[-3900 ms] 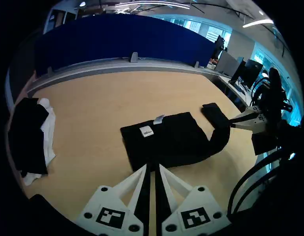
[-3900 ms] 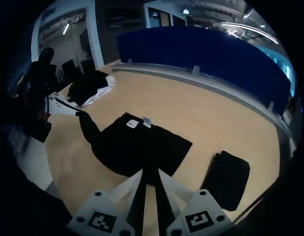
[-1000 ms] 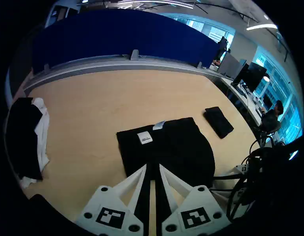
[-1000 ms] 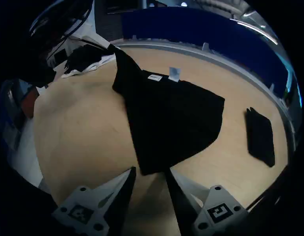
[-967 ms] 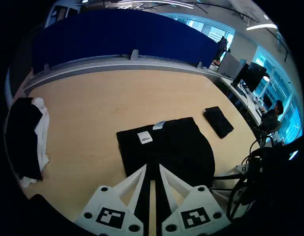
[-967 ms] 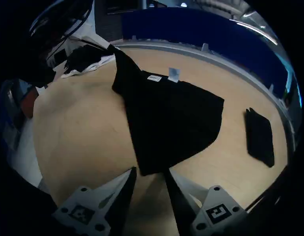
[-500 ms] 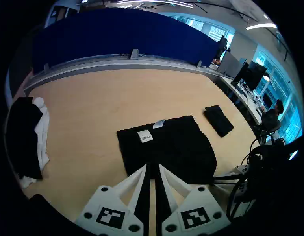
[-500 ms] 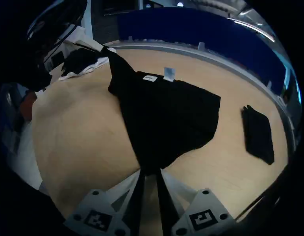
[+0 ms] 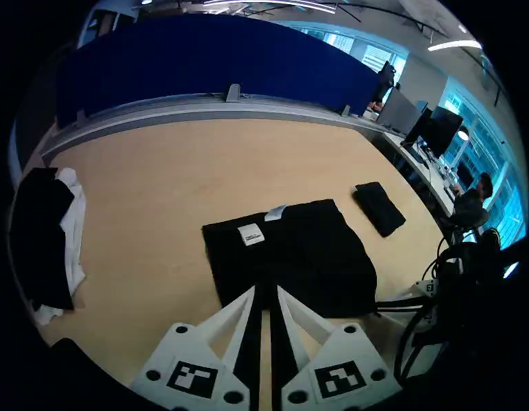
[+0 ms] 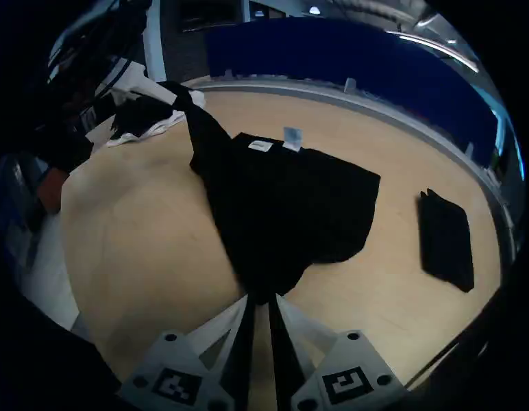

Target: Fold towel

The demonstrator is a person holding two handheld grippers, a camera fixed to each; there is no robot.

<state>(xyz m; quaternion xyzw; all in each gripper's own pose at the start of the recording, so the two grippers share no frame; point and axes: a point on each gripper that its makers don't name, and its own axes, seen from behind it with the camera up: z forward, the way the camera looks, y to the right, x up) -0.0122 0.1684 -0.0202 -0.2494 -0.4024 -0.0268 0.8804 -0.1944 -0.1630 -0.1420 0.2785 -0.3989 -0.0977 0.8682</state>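
In the left gripper view we've got the black cloth towel lying mid-way across the light wooden tabletop, towards our side. A small folded black cloth sits right of it and a bit further back, apart from it. Far left, by the edge, there's a heap of black and white cloths. The long blue divider panel runs along the far edge behind everything. Our left gripper and right gripper each pinch a near corner of the towel.

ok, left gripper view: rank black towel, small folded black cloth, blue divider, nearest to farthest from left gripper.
1. black towel, pinched in the left gripper.
2. small folded black cloth, farther right on the table.
3. blue divider, along the table's far edge.
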